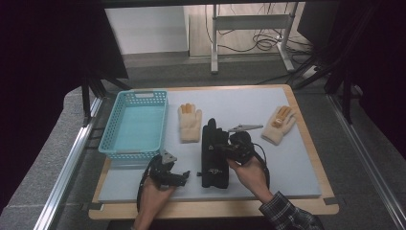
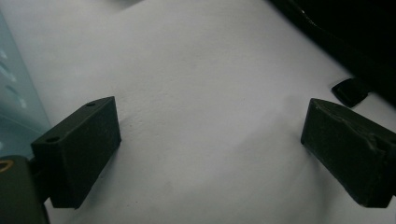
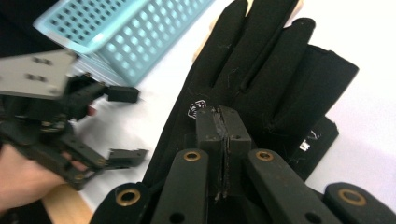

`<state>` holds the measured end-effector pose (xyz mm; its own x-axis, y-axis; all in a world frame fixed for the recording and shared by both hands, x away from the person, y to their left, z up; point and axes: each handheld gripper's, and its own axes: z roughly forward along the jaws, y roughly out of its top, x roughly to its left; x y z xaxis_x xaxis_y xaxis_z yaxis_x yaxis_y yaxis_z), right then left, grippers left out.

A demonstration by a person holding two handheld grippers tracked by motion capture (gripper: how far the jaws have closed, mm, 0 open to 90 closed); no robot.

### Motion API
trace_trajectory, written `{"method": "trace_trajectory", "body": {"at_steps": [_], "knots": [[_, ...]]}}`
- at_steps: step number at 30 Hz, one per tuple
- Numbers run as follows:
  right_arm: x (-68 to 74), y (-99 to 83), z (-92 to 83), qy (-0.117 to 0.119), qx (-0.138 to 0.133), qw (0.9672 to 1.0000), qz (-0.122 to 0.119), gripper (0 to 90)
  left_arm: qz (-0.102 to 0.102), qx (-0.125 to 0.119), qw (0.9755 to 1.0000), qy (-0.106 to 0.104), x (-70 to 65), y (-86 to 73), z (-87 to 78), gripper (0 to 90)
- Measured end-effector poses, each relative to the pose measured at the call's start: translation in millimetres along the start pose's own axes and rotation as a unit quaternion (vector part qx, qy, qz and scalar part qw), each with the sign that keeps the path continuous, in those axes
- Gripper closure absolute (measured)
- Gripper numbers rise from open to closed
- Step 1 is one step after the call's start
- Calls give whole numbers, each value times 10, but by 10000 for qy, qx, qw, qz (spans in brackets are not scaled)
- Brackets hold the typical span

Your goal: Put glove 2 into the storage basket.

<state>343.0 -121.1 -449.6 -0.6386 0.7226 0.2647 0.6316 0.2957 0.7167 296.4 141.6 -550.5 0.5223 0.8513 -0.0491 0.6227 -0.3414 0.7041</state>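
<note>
**Right gripper pinches the black gloves**

The right gripper (image 3: pixel 223 128) is closed tight. In its own view its two black jaws press together on the cloth of the black gloves (image 3: pixel 261 79). The gloves look like two lying one on top of the other. Their fingers point away from the person, toward the far side of the surface (image 1: pixel 249 103).

From the high view, the black gloves (image 1: pixel 213 155) lie in the middle of the surface. The right gripper (image 1: pixel 229 149) sits at their right edge, with the person's hand behind it.

The left gripper (image 1: pixel 186 175) is open. In its own view its jaws stand wide apart with nothing between them, just the pale surface (image 2: pixel 205 93) below. It rests low near the front edge, just left of the black gloves.

A blue basket (image 1: pixel 135 123) sits on the left side of the surface. It is just behind the left gripper. A cream glove (image 1: pixel 190 123) lies between the basket and the black gloves. Another cream glove (image 1: pixel 280 124) lies well apart on the right side. Its fingers point up and to the right
</note>
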Motion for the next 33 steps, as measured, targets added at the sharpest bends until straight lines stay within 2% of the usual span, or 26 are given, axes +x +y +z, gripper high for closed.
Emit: {"method": "trace_trajectory", "body": {"at_steps": [6, 8, 10, 12, 15, 17, 20, 23, 25, 26, 29, 33], "knots": [[-166, -128, 266, -203, 275, 9992, 210, 857, -15, -8, 10000, 0, -2, -1, 1, 49], [-250, -174, 368, -187, 344, 9990, 231, 802, 7, 10, 10000, -1, 1, -1, -1, 49], [-304, -204, 408, -112, 328, 9993, 155, 726, 10, 12, 10000, -1, 1, -1, -1, 49], [-329, -207, 383, -150, 231, 9996, -67, 621, 10, 13, 10000, 0, 1, 0, -2, 49], [-389, -201, 297, -403, 104, 9979, -503, 530, 11, 16, 10000, 1, 1, 0, -2, 49], [-479, -214, 237, -411, 93, 9969, -669, 483, 11, 16, 10000, 1, 1, 0, -2, 49], [-625, -287, 143, -295, -1, 9967, -757, 442, 12, 19, 10000, -1, 2, 0, -3, 49], [-741, -420, 67, -204, -62, 9972, -723, 420, 17, 20, 10000, 1, 1, 1, -4, 49], [-793, -533, 39, -200, -38, 9965, -807, 445, 22, 24, 10000, -4, 1, 2, -6, 50], [-805, -592, 24, -167, -11, 9965, -825, 518, 51, 38, 10000, -10, 4, 1, -11, 51], [-813, -750, -8, 38, 106, 9938, -1108, 716, 38, 7, 10000, -25, -2, -6, -18, 55], [-720, -904, -11, 234, 164, 9900, -1379, 843, 86, 15, 10000, -37, 15, -28, -41, 51]]}}
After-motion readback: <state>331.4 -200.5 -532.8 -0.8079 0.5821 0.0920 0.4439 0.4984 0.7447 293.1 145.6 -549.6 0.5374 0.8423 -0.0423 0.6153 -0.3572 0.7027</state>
